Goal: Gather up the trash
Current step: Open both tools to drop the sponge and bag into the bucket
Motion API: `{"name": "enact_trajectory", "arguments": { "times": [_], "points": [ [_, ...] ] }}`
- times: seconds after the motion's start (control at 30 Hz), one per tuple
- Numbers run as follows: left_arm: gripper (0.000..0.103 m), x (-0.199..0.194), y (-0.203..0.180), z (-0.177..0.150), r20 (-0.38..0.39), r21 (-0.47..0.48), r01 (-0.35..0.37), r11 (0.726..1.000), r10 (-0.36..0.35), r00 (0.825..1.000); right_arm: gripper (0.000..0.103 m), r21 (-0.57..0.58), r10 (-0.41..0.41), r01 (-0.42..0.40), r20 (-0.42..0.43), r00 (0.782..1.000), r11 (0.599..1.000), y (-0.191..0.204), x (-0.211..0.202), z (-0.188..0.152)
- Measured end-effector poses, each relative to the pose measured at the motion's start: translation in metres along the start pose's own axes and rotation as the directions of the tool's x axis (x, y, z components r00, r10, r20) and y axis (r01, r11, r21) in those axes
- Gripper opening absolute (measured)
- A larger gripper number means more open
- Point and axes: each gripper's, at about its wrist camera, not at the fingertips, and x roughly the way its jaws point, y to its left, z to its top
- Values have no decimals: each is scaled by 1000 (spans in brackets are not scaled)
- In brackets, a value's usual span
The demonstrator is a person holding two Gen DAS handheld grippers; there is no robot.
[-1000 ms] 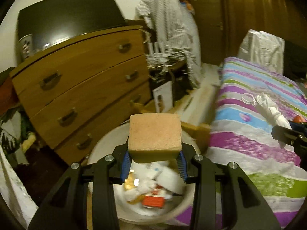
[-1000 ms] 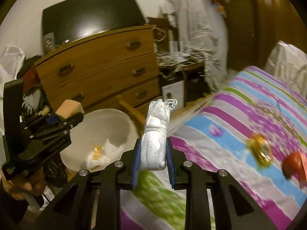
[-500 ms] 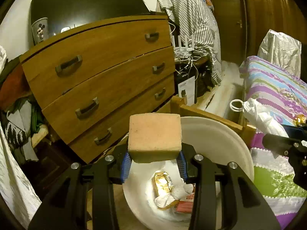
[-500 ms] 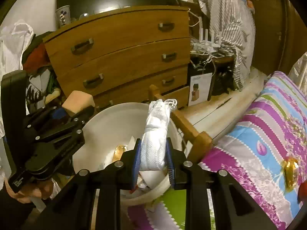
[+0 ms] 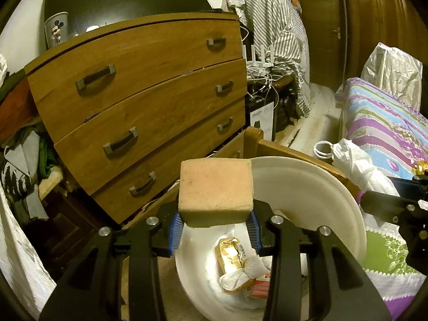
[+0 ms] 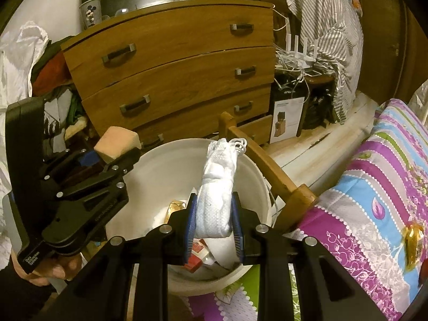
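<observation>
My left gripper (image 5: 214,231) is shut on an orange sponge (image 5: 216,190) and holds it over the left rim of a white bin (image 5: 315,187). The sponge (image 6: 117,144) and the left gripper (image 6: 107,160) also show in the right wrist view. My right gripper (image 6: 214,227) is shut on a knotted white plastic bag (image 6: 218,187) and holds it above the bin's (image 6: 160,165) opening. The bag (image 5: 358,165) shows at the bin's right edge in the left wrist view. Inside the bin lie a gold wrapper (image 5: 231,254), crumpled tissue and a red packet (image 6: 196,256).
A wooden chest of drawers (image 5: 149,101) stands behind the bin. A bed with a striped cover (image 6: 374,187) lies to the right, with its wooden frame (image 6: 267,171) beside the bin. A gold wrapper (image 6: 413,240) lies on the bed. Clothes are piled at the left.
Both grippers have swung left from the bed towards the bin. The right gripper with the bag is now over the bin's opening. The bin looks closer in both views.
</observation>
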Motion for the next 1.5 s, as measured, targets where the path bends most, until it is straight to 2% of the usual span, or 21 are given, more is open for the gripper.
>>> {"name": "enact_trajectory", "arguments": {
  "times": [0.57,0.63,0.67,0.7,1.13,1.23,1.27,1.33,1.4,1.5],
  "points": [
    [40,5,-3,-1,-1,2,16,1000,-16,1000,28,-51,36,-35,15,999,998,5,-6,10],
    [46,8,-5,-2,-11,9,25,1000,-25,1000,40,-67,22,-21,13,1000,998,6,-6,10],
    [64,9,-6,-3,-17,11,24,1000,-24,1000,41,-70,14,-13,18,1000,997,5,-6,9],
    [73,9,-7,-4,-11,10,22,1000,-22,1000,41,-68,15,-13,20,1000,998,4,-6,9],
    [74,8,-4,-4,-21,-12,18,1000,-19,1000,41,-20,0,1,22,1000,1000,-11,-9,0],
    [77,2,-2,-6,-20,-23,10,1000,-10,1000,42,-11,-24,25,34,999,1000,-13,-14,-4],
    [78,-1,-2,-7,-21,-26,10,1000,-11,1000,44,-4,-29,29,41,999,1000,-14,-17,-7],
    [78,-7,-3,-11,-22,-26,20,999,-20,1000,63,18,-48,47,56,997,999,-18,-25,-13],
    [80,-11,-4,-13,-20,-26,21,999,-21,1000,68,39,-78,75,81,994,996,-23,-34,-20],
    [83,-21,-8,-17,-5,-15,18,1000,-18,1000,70,68,-97,91,97,990,994,-27,-46,-31]
  ]
}}
